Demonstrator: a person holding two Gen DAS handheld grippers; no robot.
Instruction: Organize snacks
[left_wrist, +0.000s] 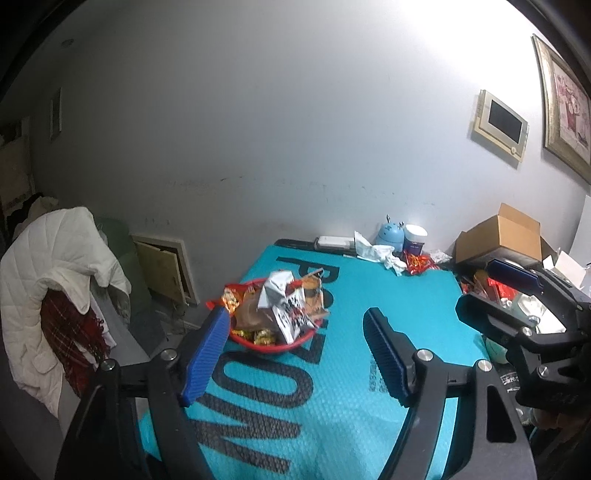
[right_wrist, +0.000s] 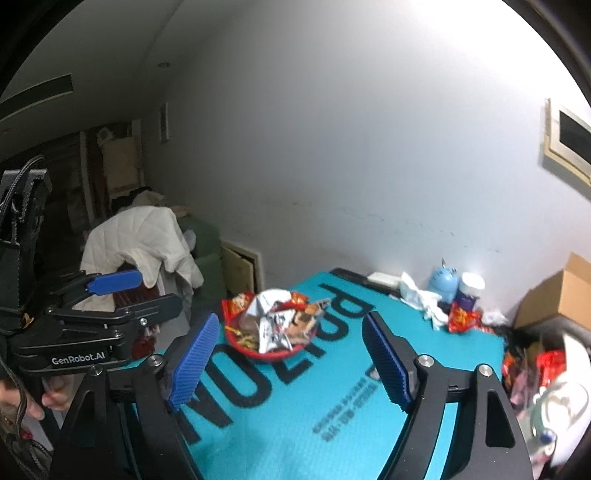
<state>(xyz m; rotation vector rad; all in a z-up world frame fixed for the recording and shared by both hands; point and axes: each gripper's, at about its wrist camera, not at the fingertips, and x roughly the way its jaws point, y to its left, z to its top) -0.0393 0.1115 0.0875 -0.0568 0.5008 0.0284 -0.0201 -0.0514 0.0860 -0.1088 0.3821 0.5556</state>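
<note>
On the bench (left_wrist: 369, 295), which is covered by a teal sheet printed with big black letters, a red bowl (left_wrist: 273, 345) sits near the left edge, heaped with snack packets (left_wrist: 291, 314) in white, orange and red wrappers. Both grippers hang above the sheet on the near side of the bowl, clear of it. The left gripper (left_wrist: 295, 354) has its blue ribbed fingers (left_wrist: 207, 354) spread apart with nothing between them, and the right gripper (right_wrist: 291, 362) likewise holds its fingers (right_wrist: 388, 362) wide and empty. At the far edge by the wall lie crumpled white tissue (left_wrist: 376, 253), a red packet (left_wrist: 419, 264), a round blue gadget (left_wrist: 389, 236) and a dark jar with a white lid (left_wrist: 414, 239). A cardboard box (left_wrist: 506, 236) stands open to the right. Left of the bench, a white quilted jacket (left_wrist: 55, 273) drapes over a chair.
</note>
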